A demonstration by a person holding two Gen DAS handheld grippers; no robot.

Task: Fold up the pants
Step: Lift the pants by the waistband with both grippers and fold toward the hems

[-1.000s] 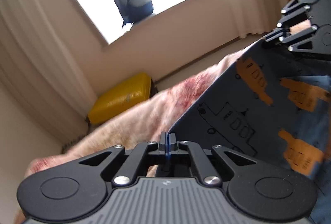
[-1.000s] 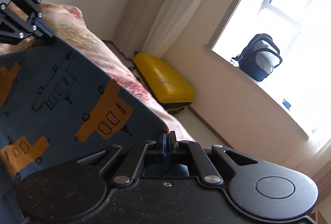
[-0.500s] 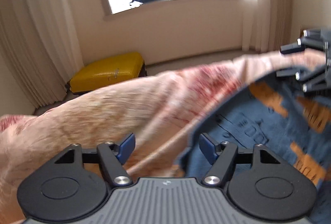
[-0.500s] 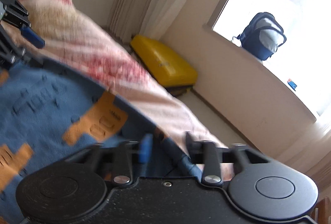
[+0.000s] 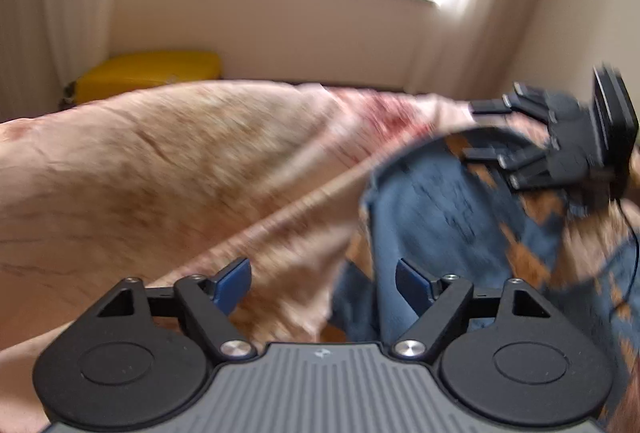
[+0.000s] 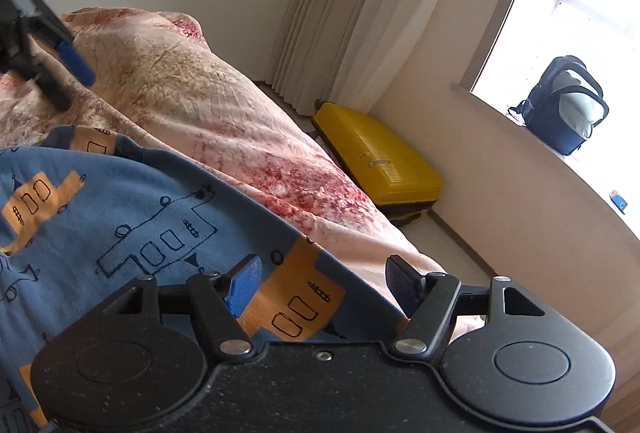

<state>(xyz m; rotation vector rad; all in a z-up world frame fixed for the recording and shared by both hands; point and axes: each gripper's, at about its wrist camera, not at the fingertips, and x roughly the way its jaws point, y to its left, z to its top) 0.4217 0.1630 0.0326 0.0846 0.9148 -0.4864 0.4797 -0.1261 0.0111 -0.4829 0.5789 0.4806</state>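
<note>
The blue pants (image 6: 132,217) with orange and outlined vehicle prints lie loose on the pink patterned bedspread (image 6: 192,101). In the left wrist view the pants (image 5: 452,217) lie blurred at the right, with an edge reaching toward my left gripper (image 5: 324,283), which is open and holds nothing. My right gripper (image 6: 322,283) is open just above the pants' near edge, not gripping it. The right gripper shows at the right of the left wrist view (image 5: 476,131). The left gripper shows at the upper left of the right wrist view (image 6: 64,69).
A yellow suitcase (image 6: 380,161) lies on the floor between the bed and the wall under the window; it also shows in the left wrist view (image 5: 148,75). A dark backpack (image 6: 564,105) sits on the windowsill. Curtains (image 6: 344,5) hang beside the window.
Both grippers were shut on the lifted pants edge a second ago. Both have since opened, and the pants have dropped onto the bedspread.
</note>
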